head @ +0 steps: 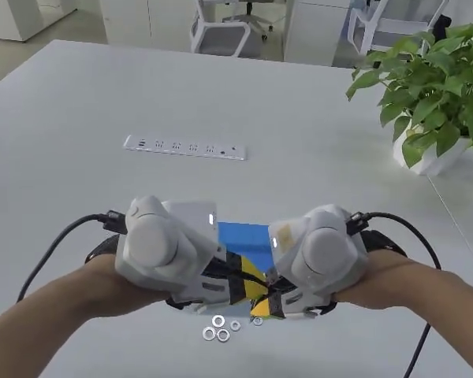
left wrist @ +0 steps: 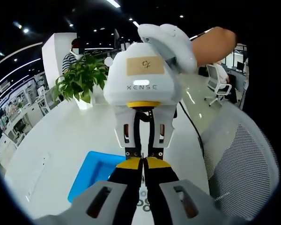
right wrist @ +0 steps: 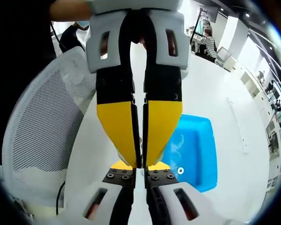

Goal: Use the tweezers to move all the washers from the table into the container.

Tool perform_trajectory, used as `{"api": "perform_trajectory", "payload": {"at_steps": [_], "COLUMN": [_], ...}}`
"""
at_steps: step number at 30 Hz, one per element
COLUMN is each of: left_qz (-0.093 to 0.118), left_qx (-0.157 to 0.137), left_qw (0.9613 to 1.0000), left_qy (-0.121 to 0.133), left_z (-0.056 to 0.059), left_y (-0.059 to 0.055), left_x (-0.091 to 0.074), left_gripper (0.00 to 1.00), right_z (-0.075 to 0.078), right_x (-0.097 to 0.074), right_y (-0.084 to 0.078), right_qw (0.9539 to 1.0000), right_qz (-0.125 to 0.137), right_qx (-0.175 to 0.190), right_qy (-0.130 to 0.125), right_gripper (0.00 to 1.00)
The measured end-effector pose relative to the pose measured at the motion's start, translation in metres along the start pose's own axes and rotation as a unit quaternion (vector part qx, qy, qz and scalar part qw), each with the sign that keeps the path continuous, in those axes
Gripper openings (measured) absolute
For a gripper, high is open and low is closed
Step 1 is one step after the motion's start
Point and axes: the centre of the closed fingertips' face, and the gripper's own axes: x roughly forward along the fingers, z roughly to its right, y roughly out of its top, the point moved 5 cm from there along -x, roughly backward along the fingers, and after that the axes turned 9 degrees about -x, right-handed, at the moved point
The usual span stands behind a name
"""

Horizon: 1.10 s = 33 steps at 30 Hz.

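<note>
Low over the table my two grippers meet tip to tip. The left gripper (head: 240,287) comes in from the left and the right gripper (head: 270,299) from the right. Seen from the left gripper view, the left gripper (left wrist: 143,164) has its yellow pads pressed together, facing the right gripper (left wrist: 143,152). The right gripper (right wrist: 140,176) is shut too, with the left gripper (right wrist: 141,161) hanging above it. A thin pale sliver shows between the pads; I cannot tell whether it is the tweezers. Several washers (head: 219,328) lie on the table just in front. The blue container (head: 244,236) sits behind the tips, one washer (right wrist: 180,171) inside it.
A white power strip (head: 183,147) lies further out on the table. A potted plant (head: 437,87) stands at the right edge. A mesh office chair (right wrist: 42,136) is close behind the grippers, and more chairs stand beyond the table's far edge.
</note>
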Motion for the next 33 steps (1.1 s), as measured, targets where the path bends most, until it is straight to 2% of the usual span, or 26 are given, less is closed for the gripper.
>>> {"api": "perform_trajectory", "payload": {"at_steps": [15, 24, 33], "left_qz": [-0.019, -0.031, -0.032], "left_qx": [-0.012, -0.017, -0.022], "left_qw": [0.9997, 0.9993, 0.9991], "left_qy": [-0.004, -0.012, -0.016], "left_z": [-0.002, -0.005, -0.005], "left_y": [-0.015, -0.017, -0.017], "left_x": [0.01, 0.018, 0.02], "left_gripper": [0.06, 0.06, 0.06], "right_z": [-0.002, -0.002, -0.002], "right_x": [0.012, 0.016, 0.017], "right_y": [-0.018, -0.022, -0.022], "right_qw": [1.0, 0.9999, 0.9999], "right_qz": [-0.005, -0.003, -0.001], "right_qx": [0.003, 0.012, 0.014], "right_qy": [-0.001, -0.004, -0.004], "right_gripper": [0.09, 0.09, 0.09]}}
